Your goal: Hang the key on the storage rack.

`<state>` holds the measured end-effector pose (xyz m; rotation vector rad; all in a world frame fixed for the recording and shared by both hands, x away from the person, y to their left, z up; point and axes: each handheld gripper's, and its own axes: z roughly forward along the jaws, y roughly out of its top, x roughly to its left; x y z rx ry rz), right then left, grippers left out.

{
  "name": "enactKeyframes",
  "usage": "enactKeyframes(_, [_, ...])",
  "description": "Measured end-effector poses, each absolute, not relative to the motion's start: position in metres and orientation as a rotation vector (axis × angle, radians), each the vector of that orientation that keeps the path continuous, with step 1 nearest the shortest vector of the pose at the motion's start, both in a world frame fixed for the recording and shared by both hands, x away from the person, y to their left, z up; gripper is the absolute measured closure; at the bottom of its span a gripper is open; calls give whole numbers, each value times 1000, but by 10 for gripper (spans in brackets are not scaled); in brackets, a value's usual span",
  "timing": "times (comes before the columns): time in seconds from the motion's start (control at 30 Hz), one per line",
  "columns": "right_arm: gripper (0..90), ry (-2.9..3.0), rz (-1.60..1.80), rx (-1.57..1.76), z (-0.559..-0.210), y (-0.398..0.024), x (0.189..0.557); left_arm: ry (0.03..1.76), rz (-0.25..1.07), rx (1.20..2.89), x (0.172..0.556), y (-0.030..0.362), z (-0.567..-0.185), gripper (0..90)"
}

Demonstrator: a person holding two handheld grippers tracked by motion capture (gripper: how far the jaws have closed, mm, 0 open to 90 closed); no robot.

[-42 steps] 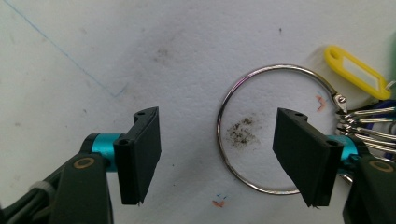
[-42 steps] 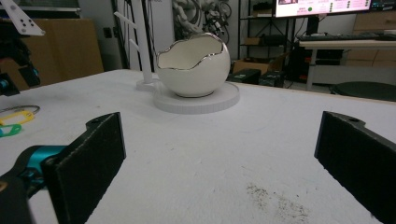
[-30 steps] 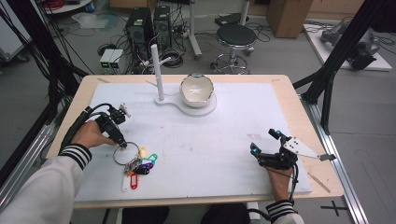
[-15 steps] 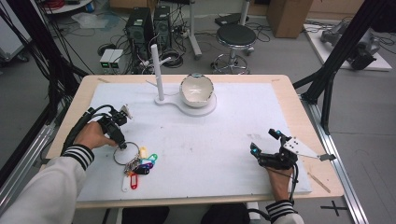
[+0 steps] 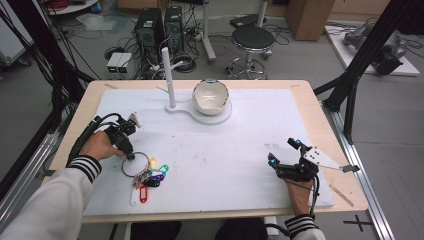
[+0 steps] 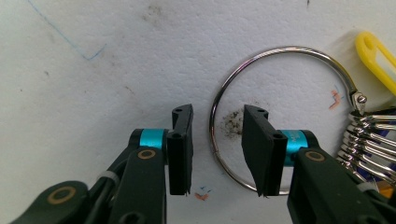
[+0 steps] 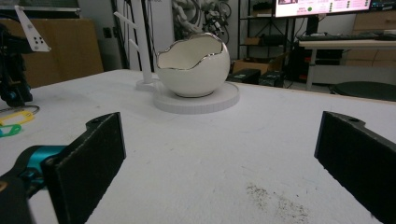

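Left gripper (image 5: 131, 155) is down at the key ring (image 5: 135, 164), near the table's left edge. Its own view shows what the high view cannot: the jaws are parted a little and straddle the ring's (image 6: 261, 116) wire, one outside, one inside, not yet clamped. Coloured tags (image 5: 150, 179) fan out from the ring's far side.

Right gripper (image 5: 284, 159) rests at the table's right front, jaws spread wide, holding nothing. Its view shows an egg-shaped bowl (image 7: 192, 65) on a white stand (image 7: 196, 100).

The white mat (image 5: 240, 150) is smudged. Behind the table stand a stool (image 5: 254, 37) and computer towers (image 5: 160, 25).
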<state>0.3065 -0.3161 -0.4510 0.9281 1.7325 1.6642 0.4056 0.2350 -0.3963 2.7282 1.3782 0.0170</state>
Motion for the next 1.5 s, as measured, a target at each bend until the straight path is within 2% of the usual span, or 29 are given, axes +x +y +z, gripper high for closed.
enactKeyframes(0.87, [13,1732,1662,930,-451,-316,307,1413,20,2729,407,236,-402,790])
enactKeyframes(1.5, [13,1733,1663,931,-451,-316,307,1380,49,2752,405,234,-403,846])
